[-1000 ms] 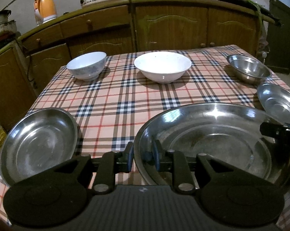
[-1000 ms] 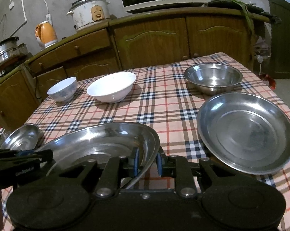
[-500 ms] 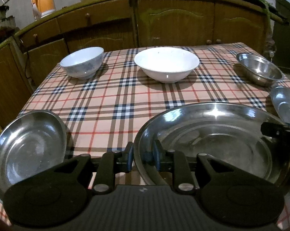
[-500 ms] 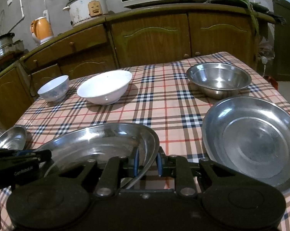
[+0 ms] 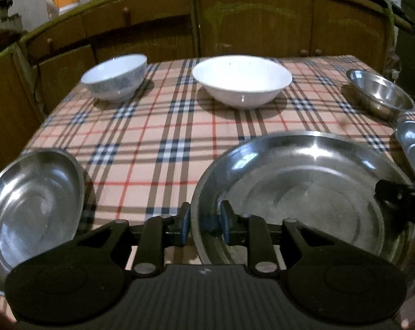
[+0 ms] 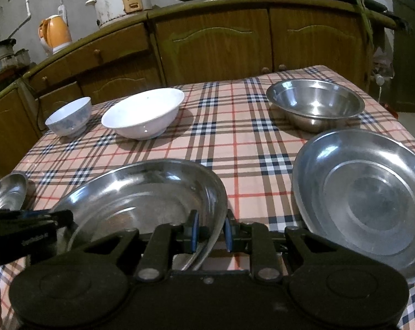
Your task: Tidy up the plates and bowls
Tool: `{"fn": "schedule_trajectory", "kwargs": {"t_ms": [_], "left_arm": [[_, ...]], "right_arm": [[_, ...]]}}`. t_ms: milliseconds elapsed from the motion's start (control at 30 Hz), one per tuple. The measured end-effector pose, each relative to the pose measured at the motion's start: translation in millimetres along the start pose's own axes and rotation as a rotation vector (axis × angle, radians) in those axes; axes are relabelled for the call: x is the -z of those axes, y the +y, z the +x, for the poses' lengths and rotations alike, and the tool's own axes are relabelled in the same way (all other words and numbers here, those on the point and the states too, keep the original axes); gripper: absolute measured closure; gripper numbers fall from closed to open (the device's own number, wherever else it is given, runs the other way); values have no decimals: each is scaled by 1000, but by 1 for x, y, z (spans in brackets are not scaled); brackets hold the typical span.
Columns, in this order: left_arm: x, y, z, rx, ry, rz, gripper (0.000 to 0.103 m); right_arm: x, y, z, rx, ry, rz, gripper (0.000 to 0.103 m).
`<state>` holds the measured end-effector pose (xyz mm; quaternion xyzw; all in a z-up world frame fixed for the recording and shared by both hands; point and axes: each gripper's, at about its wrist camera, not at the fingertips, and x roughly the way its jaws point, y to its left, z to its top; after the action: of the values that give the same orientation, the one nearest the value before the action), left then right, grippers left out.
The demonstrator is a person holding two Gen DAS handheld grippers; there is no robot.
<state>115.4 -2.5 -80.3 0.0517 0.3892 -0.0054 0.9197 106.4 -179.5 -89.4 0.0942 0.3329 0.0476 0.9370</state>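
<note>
1. While both grippers hold it, the big steel plate [image 5: 312, 192] hangs over the near part of the table [image 5: 163, 126], which wears a checked cloth; it is the largest dish in view.
2. Left gripper [image 5: 204, 224]: jaws nearly closed, blue pads pinching the plate's near left rim, one pad inside the rim and one outside.
3. Right gripper [image 6: 210, 232]: jaws likewise nearly closed, clamped on the plate's near right rim. In the left wrist view it shows as a dark shape at the plate's right edge.
4. Second steel plate [image 6: 370, 200]: lies flat just right of the held plate, apart from it.
5. Third steel plate [image 5: 31, 206]: lies at the near left corner of the table, well clear of the left gripper's pads.
6. White bowl [image 5: 242, 81]: stands at the far middle of the table.
7. Steel bowl [image 6: 314, 104]: stands at the far right, behind the second plate.
8. Small patterned bowl [image 5: 115, 77]: stands at the far left.
9. Writing: pale lettering on the left gripper's side in the right wrist view, too blurred to read.
</note>
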Motion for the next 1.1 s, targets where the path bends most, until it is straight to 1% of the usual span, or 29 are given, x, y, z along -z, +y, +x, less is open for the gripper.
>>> {"fn": "schedule_trajectory", "kwargs": {"t_ms": [133,167,267,333,400,467,533,600,667,733,800,900,967,1100], "left_arm": [[2,0,2,1,15,-3,77],[2,1,1,5,20,-7,76],[2,4,-2,4,22,-19,75],[1,6,-5,5,28,-29,73],[1,8,-11,7,22,-38,64],[0,9,-19,7,12,-37,61],[0,8,-29,8,6,-40,55],[0,9,-39,5,0,-60,41],[1,10,-49,17,-4,-80,38],[1,8,-58,16,0,-78,35],[2,7,-68,12,-2,-75,31],[3,5,-81,26,-7,-84,23],[4,3,-90,40,-8,-87,23],[8,-3,-105,51,-27,-78,20]], "right_arm": [[1,0,1,10,7,1,78],[1,0,1,21,9,0,75],[0,-3,-3,36,-2,6,74],[-1,-4,-7,43,-9,6,74],[-2,-4,-12,52,-14,10,72],[-4,-4,-19,56,-24,12,67],[-5,-3,-27,55,-35,9,63],[-6,-2,-37,50,-46,6,60],[-7,-1,-46,47,-55,5,53],[-8,-1,-55,47,-62,7,51],[-8,0,-64,47,-71,11,49],[-10,-1,-79,44,-88,17,43],[-9,0,-90,41,-98,18,38],[-6,-1,-112,28,-113,28,34]]}}
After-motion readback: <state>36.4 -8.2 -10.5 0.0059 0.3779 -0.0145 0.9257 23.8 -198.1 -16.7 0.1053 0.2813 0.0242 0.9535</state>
